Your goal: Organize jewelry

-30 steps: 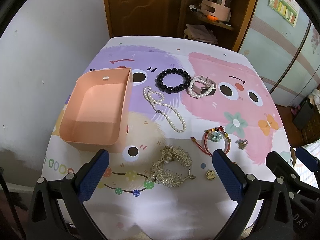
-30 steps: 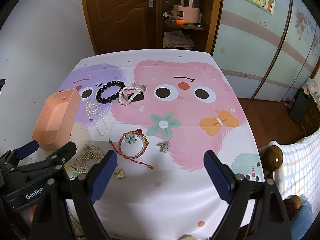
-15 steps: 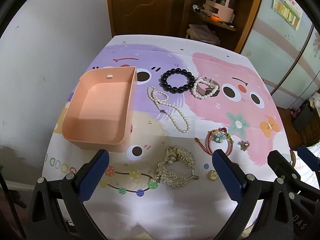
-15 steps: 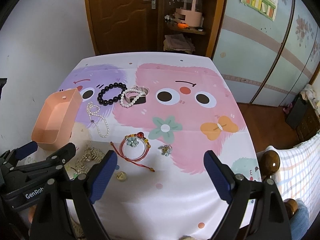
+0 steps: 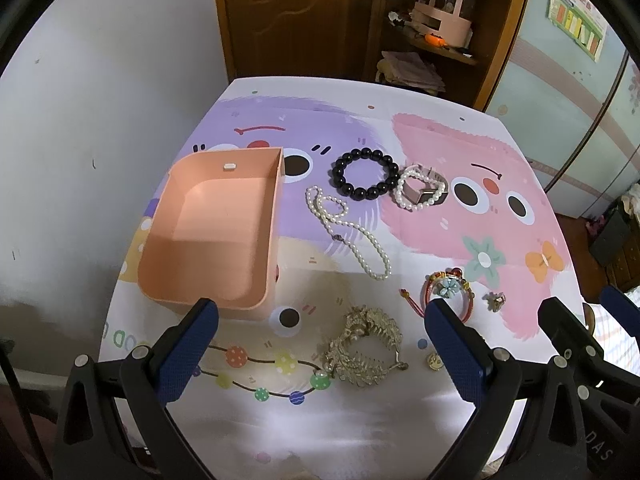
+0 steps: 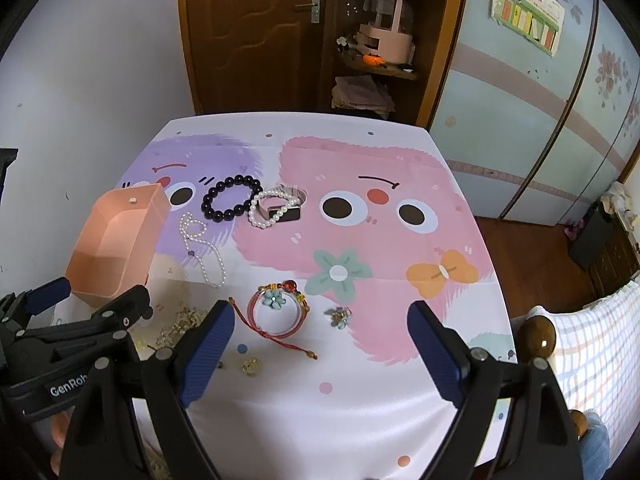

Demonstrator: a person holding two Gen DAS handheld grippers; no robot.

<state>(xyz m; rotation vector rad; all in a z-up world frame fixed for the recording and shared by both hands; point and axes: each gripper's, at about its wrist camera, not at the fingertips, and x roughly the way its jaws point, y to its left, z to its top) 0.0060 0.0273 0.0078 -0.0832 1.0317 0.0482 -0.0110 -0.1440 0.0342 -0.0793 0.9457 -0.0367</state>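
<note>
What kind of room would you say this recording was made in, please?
Most likely a bedroom in a home: a wooden door, a wardrobe with sliding doors, and a table under a cartoon tablecloth with jewelry beside a pink box.

Light: I see even indoor brightness across the tablecloth (image 5: 400, 92).
Glare: pale washed patch at its near edge.
Shadows: soft, short.
Distortion: strong fisheye bending, black corner vignette.
Focus: sharp centre, softer edges.
</note>
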